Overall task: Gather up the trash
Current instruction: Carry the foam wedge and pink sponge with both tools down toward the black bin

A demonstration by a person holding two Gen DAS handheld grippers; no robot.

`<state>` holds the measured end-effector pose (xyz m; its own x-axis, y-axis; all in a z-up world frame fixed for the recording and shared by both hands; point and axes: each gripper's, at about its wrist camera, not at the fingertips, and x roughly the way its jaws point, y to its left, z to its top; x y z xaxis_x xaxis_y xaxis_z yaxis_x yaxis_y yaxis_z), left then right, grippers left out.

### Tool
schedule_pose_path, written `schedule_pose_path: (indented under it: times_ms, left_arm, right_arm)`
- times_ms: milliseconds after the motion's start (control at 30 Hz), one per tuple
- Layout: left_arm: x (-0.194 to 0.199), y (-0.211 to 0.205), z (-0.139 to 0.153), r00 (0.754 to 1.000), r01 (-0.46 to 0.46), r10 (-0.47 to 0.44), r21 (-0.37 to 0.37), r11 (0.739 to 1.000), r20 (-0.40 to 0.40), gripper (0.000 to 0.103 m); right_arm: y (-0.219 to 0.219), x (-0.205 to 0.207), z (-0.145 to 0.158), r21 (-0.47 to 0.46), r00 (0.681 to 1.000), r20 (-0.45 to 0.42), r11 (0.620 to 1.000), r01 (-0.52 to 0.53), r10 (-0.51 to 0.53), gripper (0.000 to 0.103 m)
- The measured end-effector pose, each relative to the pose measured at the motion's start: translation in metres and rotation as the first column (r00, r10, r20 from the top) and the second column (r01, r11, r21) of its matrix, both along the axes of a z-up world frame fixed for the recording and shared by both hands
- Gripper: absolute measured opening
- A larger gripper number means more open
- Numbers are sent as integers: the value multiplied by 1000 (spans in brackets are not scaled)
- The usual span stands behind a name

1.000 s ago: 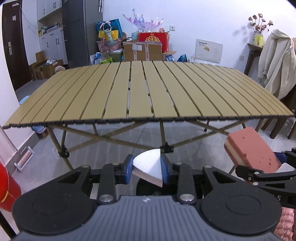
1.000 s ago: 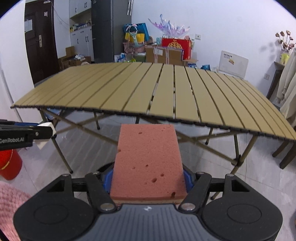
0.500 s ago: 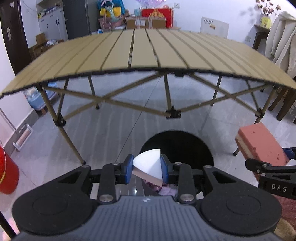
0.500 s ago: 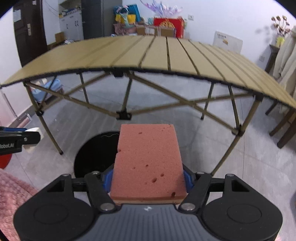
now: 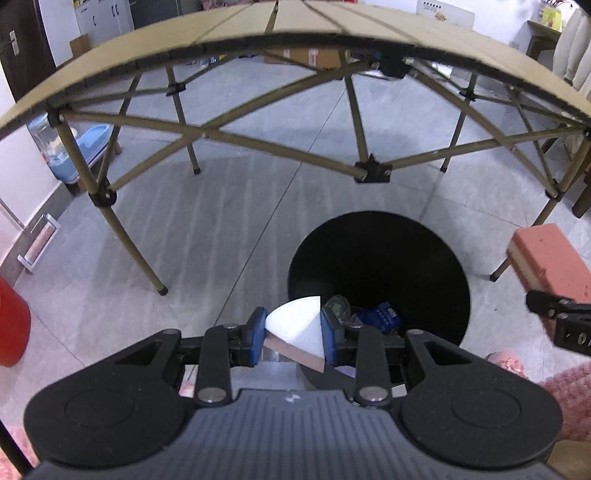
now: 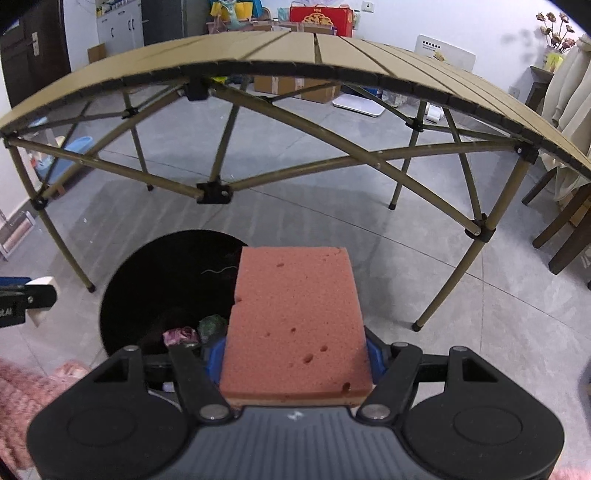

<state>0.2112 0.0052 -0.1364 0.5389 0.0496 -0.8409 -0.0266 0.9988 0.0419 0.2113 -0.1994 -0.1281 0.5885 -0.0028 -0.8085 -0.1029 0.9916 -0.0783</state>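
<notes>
My left gripper [image 5: 293,334] is shut on a white wedge-shaped piece [image 5: 295,326] and holds it over the near left rim of a black trash bin [image 5: 376,258] on the floor. Wrappers [image 5: 376,317] lie inside the bin. My right gripper [image 6: 295,354] is shut on a pink sponge [image 6: 295,317] and holds it just right of the bin [image 6: 162,284]. The sponge also shows at the right edge of the left wrist view [image 5: 550,258]. The left gripper with the white piece shows at the left edge of the right wrist view [image 6: 37,299].
A folding table [image 5: 273,29] with a tan slatted top and crossed legs [image 5: 371,171] stands over the grey tiled floor just beyond the bin. A red container [image 5: 11,325] is at the far left. A chair with a coat [image 6: 569,122] stands at the right.
Both grippers have dropped from table height to below the tabletop and tilted down. The bin has come into full view beneath them. Both grips are unchanged.
</notes>
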Motion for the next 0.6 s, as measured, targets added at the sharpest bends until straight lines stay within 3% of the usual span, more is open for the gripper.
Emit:
schedule_pose_path:
  times_ms: [600]
  left_arm:
    - [27, 21, -31, 993, -99, 100, 25, 995, -63, 31]
  right_arm:
    - [-33, 46, -30, 20, 986, -42, 987, 160, -159, 68]
